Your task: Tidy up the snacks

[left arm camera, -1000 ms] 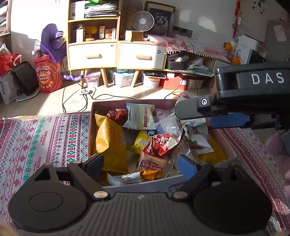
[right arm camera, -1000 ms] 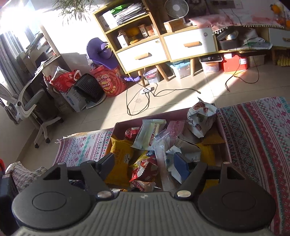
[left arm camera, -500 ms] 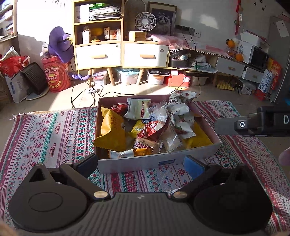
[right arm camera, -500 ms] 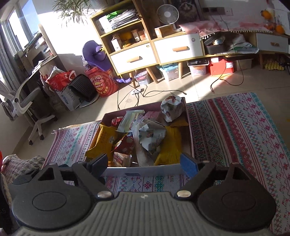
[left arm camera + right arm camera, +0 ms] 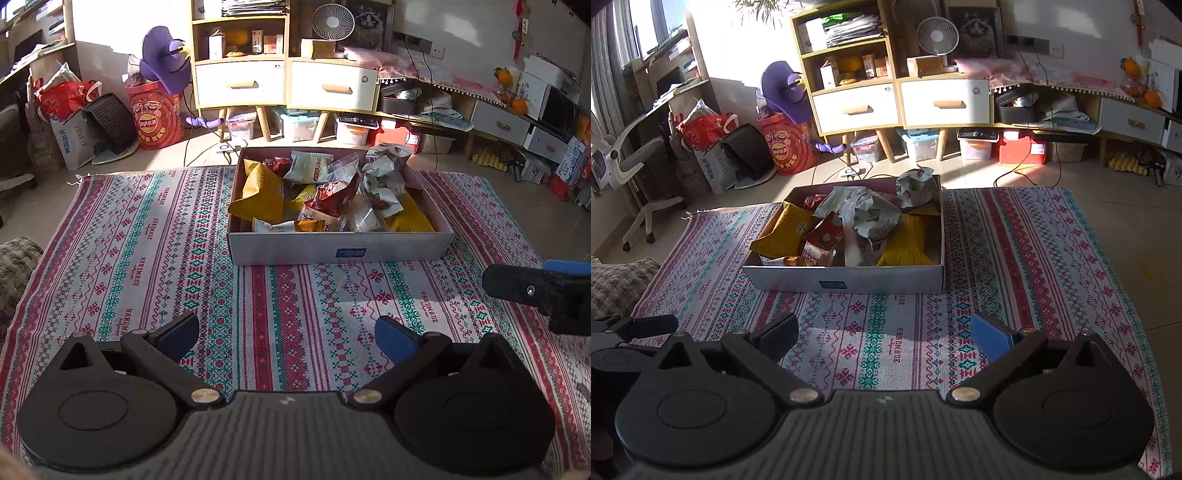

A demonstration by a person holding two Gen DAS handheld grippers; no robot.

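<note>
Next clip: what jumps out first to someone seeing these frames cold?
A shallow cardboard box heaped with snack packets sits mid-frame on a red, green and white patterned rug. Both tongs, left and right, hang empty above the rug short of the box, the right still opening.

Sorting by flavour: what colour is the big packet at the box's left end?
Yellow packet, clearest in the left wrist view.

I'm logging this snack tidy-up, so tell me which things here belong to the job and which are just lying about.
Part of the job:
- cardboard box
- snack packets piled in it
- left tongs and right tongs, both empty

Just lying about:
- patterned rug
- white fan
- red drum
- office chair
</note>
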